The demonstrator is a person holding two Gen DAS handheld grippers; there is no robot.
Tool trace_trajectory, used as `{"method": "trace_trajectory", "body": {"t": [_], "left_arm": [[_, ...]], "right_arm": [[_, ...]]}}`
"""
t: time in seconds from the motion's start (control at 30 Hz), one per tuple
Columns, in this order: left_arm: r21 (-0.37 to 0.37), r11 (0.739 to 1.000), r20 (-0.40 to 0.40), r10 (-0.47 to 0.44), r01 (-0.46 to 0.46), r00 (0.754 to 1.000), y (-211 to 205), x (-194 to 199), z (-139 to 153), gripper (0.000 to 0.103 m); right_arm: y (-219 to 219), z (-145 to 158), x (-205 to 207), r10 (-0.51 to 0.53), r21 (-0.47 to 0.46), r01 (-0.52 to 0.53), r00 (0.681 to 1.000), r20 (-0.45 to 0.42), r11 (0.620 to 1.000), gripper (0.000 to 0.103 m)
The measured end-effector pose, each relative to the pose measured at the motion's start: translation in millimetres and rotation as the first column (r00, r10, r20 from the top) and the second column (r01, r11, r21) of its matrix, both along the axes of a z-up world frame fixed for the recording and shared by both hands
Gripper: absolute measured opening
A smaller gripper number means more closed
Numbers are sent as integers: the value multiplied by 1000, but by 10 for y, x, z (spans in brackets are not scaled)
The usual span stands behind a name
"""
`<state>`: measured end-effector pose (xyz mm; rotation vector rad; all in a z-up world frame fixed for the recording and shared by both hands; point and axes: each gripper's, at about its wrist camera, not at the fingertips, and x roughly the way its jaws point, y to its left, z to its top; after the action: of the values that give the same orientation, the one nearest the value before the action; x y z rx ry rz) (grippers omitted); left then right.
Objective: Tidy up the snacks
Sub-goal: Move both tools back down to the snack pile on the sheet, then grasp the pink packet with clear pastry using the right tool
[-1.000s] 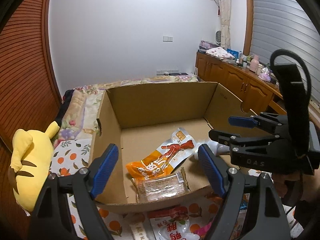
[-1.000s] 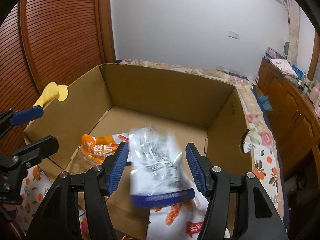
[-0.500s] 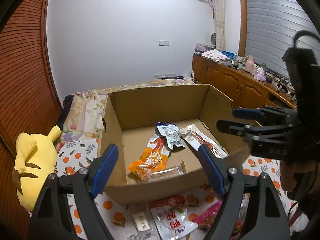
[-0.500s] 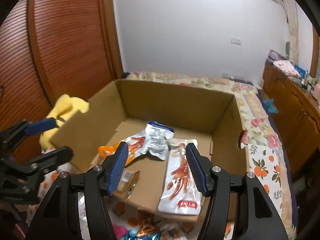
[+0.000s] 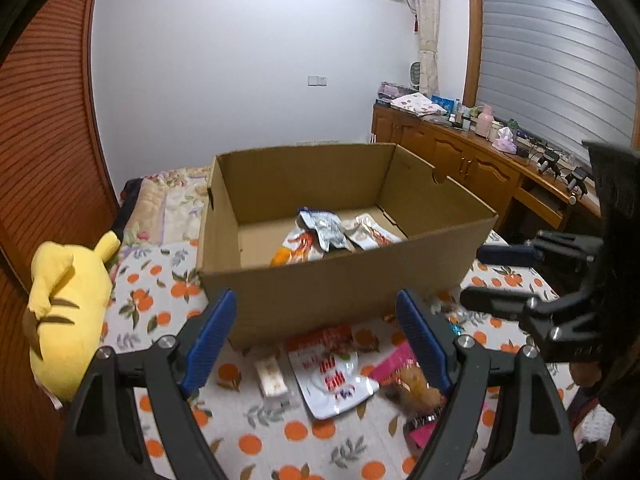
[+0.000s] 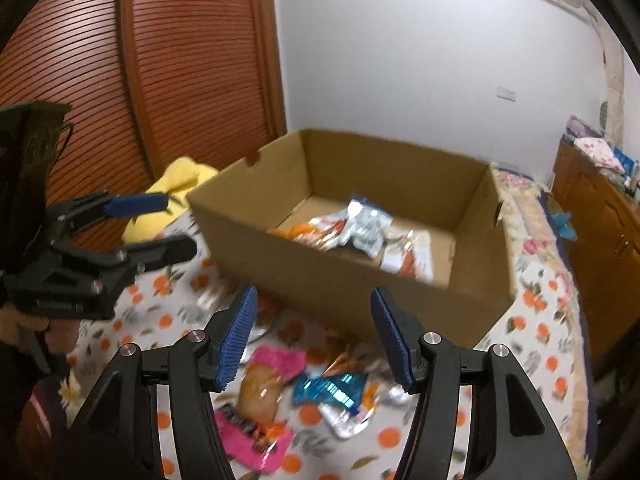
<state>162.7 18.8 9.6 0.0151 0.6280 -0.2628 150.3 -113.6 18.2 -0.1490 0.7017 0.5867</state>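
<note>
Both grippers have pulled back from the box (image 5: pixel 344 280). The left gripper (image 5: pixel 316 332) and right gripper (image 6: pixel 312 332) are spread wide, holding nothing. Loose snacks (image 6: pixel 256 396) lie by the box's front edge. A fast grab might crush one.

You have one cardboard box (image 5: pixel 344 292). You can count about four snack packs in the box (image 5: pixel 322 230), but they overlap. About five more snack packs on the bed (image 6: pixel 276 392) are blurry. There is one yellow plush toy (image 5: pixel 66 304).
</note>
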Motion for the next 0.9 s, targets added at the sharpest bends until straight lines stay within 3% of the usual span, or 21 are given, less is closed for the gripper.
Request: {"method": "trace_trajectory", "body": {"t": [0.5,0.9], "left_arm": [[-4,1000,-80,-1,0,997,37,-236,-500,82],[-22,1000,-129,4,-7,992,80,-254,-750,82]], "right_arm": [[278,-658,-170,61,-71,-70,991,-121,995,51],[364,-835,-46,51,-97,-69,983,-176,993,50]]}}
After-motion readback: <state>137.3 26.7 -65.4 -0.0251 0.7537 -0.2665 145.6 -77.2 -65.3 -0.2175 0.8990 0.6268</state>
